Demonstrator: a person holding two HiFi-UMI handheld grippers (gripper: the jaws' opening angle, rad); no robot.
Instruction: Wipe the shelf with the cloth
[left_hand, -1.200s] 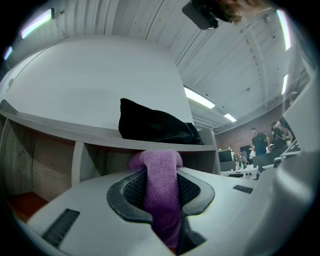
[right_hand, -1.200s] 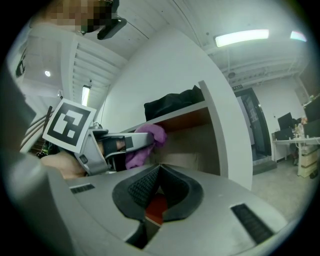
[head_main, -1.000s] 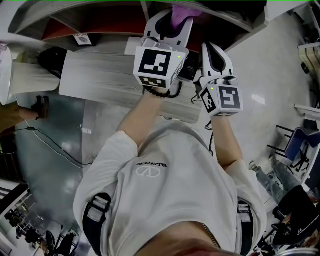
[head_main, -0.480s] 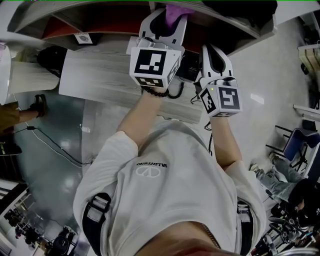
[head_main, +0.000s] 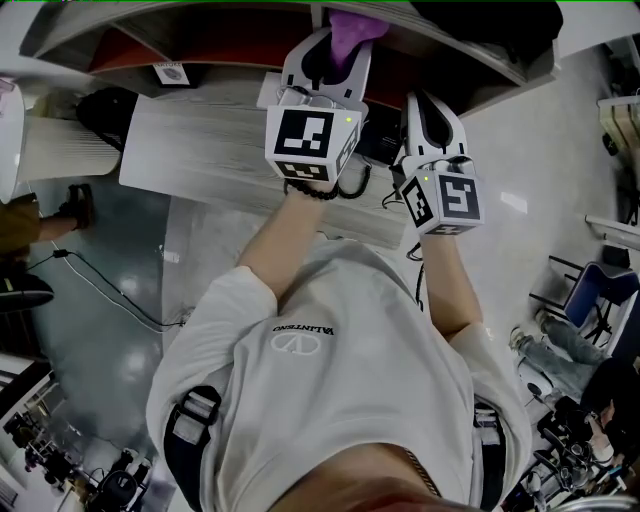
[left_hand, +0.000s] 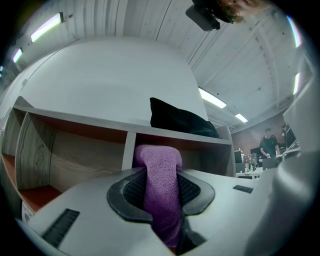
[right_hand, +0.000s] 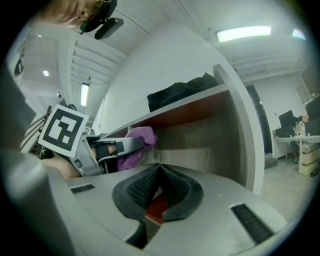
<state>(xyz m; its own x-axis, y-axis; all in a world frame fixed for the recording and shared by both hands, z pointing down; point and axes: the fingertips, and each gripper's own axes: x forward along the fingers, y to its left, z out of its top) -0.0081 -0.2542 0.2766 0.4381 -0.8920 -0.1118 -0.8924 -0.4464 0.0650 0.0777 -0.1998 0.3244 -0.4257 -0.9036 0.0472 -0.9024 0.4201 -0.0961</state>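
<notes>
A purple cloth (head_main: 350, 24) hangs folded between the jaws of my left gripper (head_main: 338, 45), which is shut on it at the mouth of the wooden shelf (head_main: 205, 42). In the left gripper view the cloth (left_hand: 160, 175) fills the jaw gap of that gripper (left_hand: 161, 186), in front of the shelf's upright divider (left_hand: 129, 150). My right gripper (head_main: 431, 98) is held just right of the left one, shut and holding nothing. In the right gripper view its pads meet at the tip (right_hand: 159, 169), facing the right-hand compartment (right_hand: 205, 132), with the cloth (right_hand: 139, 138) at the left.
A black bag (left_hand: 179, 120) lies on top of the shelf. A pale wood-grain table top (head_main: 200, 150) sits below the shelf, with a small label card (head_main: 170, 73) at its edge. A cable (head_main: 100, 290) runs across the floor at the left. People stand far off (left_hand: 268, 145).
The left gripper with the cloth has shifted a little sideways at the shelf opening. The right gripper has stayed in place.
</notes>
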